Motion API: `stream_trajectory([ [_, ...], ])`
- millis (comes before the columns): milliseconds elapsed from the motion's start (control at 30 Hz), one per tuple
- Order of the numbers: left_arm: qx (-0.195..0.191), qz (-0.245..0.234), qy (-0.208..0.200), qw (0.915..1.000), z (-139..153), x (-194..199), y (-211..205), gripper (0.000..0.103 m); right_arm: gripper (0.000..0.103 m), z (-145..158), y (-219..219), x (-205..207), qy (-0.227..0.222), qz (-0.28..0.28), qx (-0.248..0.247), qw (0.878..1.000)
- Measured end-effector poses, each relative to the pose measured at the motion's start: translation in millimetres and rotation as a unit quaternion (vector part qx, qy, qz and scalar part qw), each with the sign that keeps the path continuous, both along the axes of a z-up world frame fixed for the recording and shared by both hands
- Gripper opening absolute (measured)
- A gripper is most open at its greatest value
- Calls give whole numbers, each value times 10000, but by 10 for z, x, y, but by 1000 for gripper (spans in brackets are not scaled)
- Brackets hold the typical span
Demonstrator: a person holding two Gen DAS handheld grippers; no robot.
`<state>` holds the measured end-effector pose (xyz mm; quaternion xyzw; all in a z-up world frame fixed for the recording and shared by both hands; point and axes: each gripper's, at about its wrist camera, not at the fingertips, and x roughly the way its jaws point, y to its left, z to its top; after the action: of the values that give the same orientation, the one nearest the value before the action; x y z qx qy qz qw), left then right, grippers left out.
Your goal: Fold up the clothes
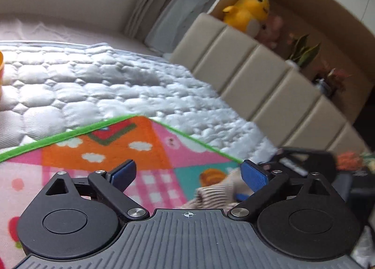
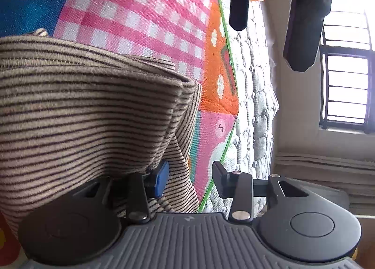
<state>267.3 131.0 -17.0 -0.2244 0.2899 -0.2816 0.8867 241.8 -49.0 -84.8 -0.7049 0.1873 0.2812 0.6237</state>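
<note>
Both grippers' fingers [image 1: 254,178] [image 2: 161,181] released; striped garment [image 2: 82,109] drapes right one; no legible writing.

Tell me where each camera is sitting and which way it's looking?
Left wrist: sits on the left gripper, looking across the colourful mat and quilted mattress toward a yellow plush toy; its open blue-padded fingers show.
Right wrist: sits on the right gripper, close over the striped garment, facing a barred window; its open fingers show.
Both share the mat, mattress and garment.

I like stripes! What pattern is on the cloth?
The cloth has thin dark stripes on beige, best seen in the right wrist view.
</note>
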Motion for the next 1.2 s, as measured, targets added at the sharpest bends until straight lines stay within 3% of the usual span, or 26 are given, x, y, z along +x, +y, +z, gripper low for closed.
stream_trajectory([
  [67, 153, -367, -141, 9991, 0, -64, -160, 101, 48, 45, -26, -3, -127, -79, 116, 9998],
  [133, 471, -684, -279, 9962, -21, -133, -352, 101, 68, 238, -81, -11, -295, -366, 502, 9976],
  [233, 1126, -901, -317, 9890, -117, -194, -615, 101, 76, 601, -199, -21, -493, -1008, 1283, 9854],
  [267, 1358, -836, -247, 9869, -169, -186, -665, 101, 78, 767, -284, -22, -459, -1389, 1701, 9745],
  [333, 1820, -706, -106, 9807, -272, -171, -766, 102, 93, 1003, -507, -79, -183, -2103, 2501, 9449],
  [400, 1909, -632, -18, 9796, -310, -161, -768, 102, 101, 1147, -795, -178, 193, -2734, 3209, 9066],
  [467, 1892, -586, 35, 9802, -325, -156, -745, 102, 102, 1165, -1046, -244, 468, -3271, 3720, 8674],
  [667, 2052, -514, 33, 9774, -352, -154, -760, 103, 103, 375, -1221, -60, 173, -4351, 3718, 8199],
  [833, 2090, -468, 87, 9768, -382, -132, -754, 103, 103, 352, -1201, 17, 103, -4851, 3932, 7810],
  [867, 2052, -466, 124, 9775, -392, -119, -744, 103, 103, 356, -1251, 22, 175, -4978, 4072, 7656],
  [900, 2015, -465, 157, 9783, -400, -108, -736, 103, 103, 363, -1312, 30, 269, -5118, 4242, 7466],
  [933, 1979, -465, 187, 9789, -406, -101, -732, 103, 103, 383, -1407, 48, 436, -5326, 4508, 7150],
  [967, 1962, -467, 198, 9793, -408, -99, -731, 103, 103, 407, -1537, 25, 696, -5571, 4871, 6689],
  [1033, 1992, -474, 163, 9787, -401, -110, -732, 103, 103, 454, -1813, -51, 1252, -5993, 5574, 5607],
  [1100, 1957, -469, 92, 9795, -362, -148, -706, 103, 103, 453, -2030, -273, 1715, -6065, 6255, 4598],
  [1167, 1834, -459, -46, 9820, -282, -206, -657, 102, 103, 417, -2148, -535, 1903, -5929, 6702, 4038],
  [1200, 1674, -455, -210, 9846, -193, -259, -608, 102, 103, 389, -2173, -637, 1891, -5875, 6817, 3930],
])
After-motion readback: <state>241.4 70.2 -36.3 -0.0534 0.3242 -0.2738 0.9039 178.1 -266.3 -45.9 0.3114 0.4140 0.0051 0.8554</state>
